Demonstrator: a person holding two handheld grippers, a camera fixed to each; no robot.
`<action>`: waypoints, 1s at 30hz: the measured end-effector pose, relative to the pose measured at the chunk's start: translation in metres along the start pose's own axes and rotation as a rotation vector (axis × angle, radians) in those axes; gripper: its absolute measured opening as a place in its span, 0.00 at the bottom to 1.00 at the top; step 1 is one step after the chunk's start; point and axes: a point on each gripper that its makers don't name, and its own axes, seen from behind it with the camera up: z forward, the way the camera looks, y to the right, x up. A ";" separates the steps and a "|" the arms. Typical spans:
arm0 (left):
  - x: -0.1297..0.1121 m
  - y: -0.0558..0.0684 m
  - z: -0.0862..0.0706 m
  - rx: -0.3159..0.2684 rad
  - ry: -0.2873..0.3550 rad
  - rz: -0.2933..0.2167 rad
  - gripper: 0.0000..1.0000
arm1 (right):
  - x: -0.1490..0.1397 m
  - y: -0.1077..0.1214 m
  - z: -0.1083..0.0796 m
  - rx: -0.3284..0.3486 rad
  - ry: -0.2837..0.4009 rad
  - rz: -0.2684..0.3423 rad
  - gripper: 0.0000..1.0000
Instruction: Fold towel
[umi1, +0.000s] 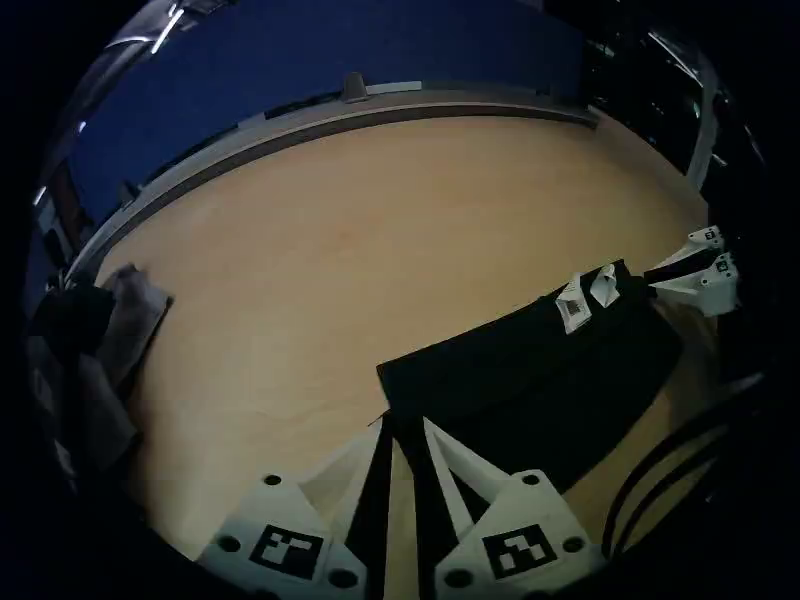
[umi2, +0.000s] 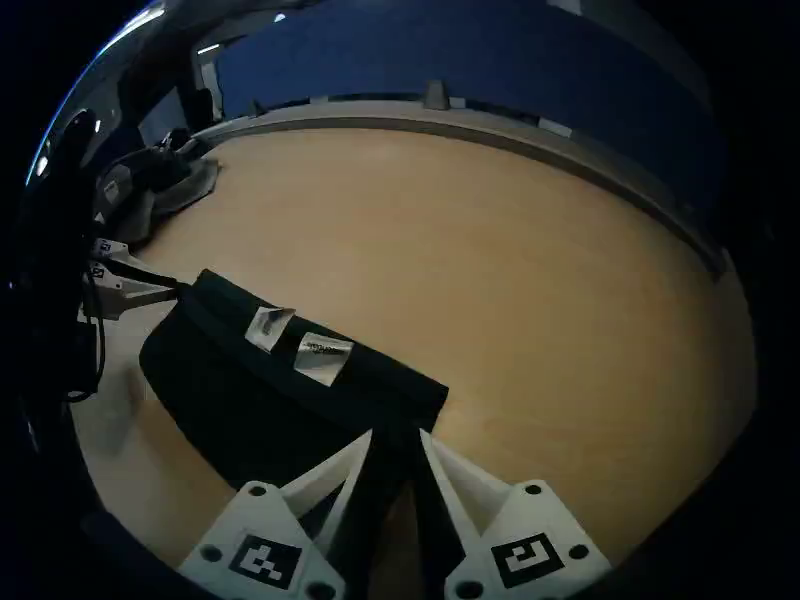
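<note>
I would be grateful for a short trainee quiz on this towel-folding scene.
1. True or false: the towel lies on a wooden table.
2. How many white labels show on the towel? A) one B) two C) four
3. Fill in: the left gripper and the right gripper grip the towel at ___ ends.

Key: 1 true; 2 B; 3 opposite.
</note>
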 end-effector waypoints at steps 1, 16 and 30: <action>0.001 -0.001 0.001 0.004 0.001 0.001 0.14 | 0.000 0.001 0.000 -0.005 -0.001 -0.006 0.25; 0.007 -0.015 0.005 0.040 0.013 -0.019 0.37 | 0.009 0.021 0.006 -0.090 0.027 -0.017 0.64; 0.023 -0.030 0.007 0.100 0.043 -0.032 0.61 | 0.030 0.043 0.006 -0.198 0.083 -0.010 1.00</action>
